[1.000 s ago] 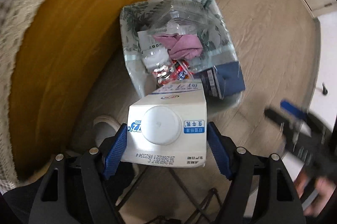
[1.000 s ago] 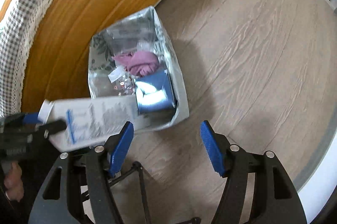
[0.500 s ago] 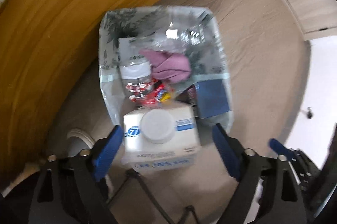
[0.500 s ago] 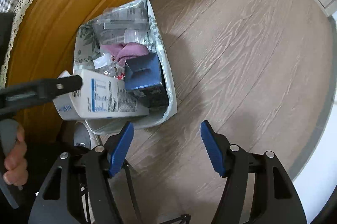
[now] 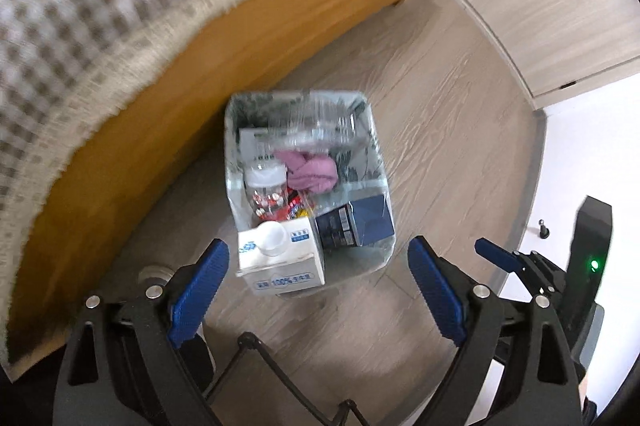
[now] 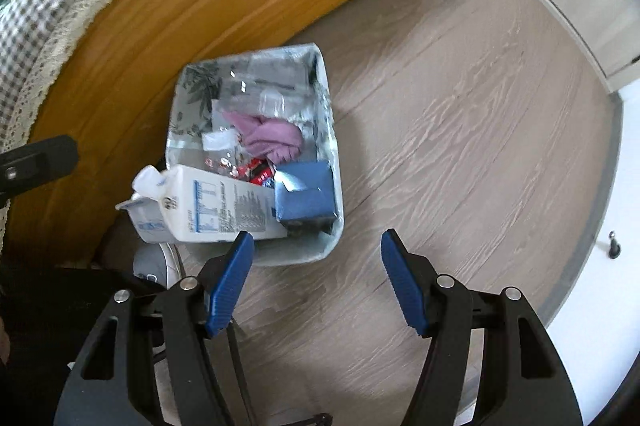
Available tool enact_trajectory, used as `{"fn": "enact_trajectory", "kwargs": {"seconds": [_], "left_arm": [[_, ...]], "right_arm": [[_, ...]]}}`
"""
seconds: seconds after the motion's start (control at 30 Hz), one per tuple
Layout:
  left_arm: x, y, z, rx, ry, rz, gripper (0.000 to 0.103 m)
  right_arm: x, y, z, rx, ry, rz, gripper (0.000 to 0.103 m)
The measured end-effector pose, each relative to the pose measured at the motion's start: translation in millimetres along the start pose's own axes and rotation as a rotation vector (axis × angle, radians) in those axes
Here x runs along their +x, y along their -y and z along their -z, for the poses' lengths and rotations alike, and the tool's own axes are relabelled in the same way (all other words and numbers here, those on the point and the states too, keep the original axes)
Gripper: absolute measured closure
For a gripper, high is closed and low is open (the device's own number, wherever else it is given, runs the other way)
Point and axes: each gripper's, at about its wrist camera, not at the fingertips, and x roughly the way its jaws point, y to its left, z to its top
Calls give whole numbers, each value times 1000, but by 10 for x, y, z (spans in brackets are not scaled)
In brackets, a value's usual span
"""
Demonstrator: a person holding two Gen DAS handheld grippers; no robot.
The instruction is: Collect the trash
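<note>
While its blue pads are standing wide apart over the wooden floor (image 5: 432, 129), the left claw (image 5: 318, 288) is gripping nothing. The right claw (image 6: 316, 282) is likewise hanging partly open and empty. Just beyond them, the white milk carton (image 5: 280, 258) is lying in the near end of the lined trash bin (image 5: 234, 113), its capped end poking over the rim. Beside it are sitting a blue box (image 5: 360, 226), a small jar (image 5: 266, 191) and what looks like a pink cloth (image 5: 310, 171). Behind, the bed frame (image 5: 192, 73) is rising.
</note>
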Motion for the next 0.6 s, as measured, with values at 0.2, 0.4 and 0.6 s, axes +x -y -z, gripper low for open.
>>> {"fn": "enact_trajectory", "kwargs": {"seconds": [0.2,0.4,0.6], "left_arm": [[-463,-103,42,15,94,-1,15],[-1114,-220,15,37,242,27,15],[-1811,-590,-7,-1,375,10,15]], "right_arm": [[-331,-206,-139,-37,51,36,39],[-870,-525,-434,-90,160,55,39],[-1421,-1034,-823,-182,289,41,36]]}}
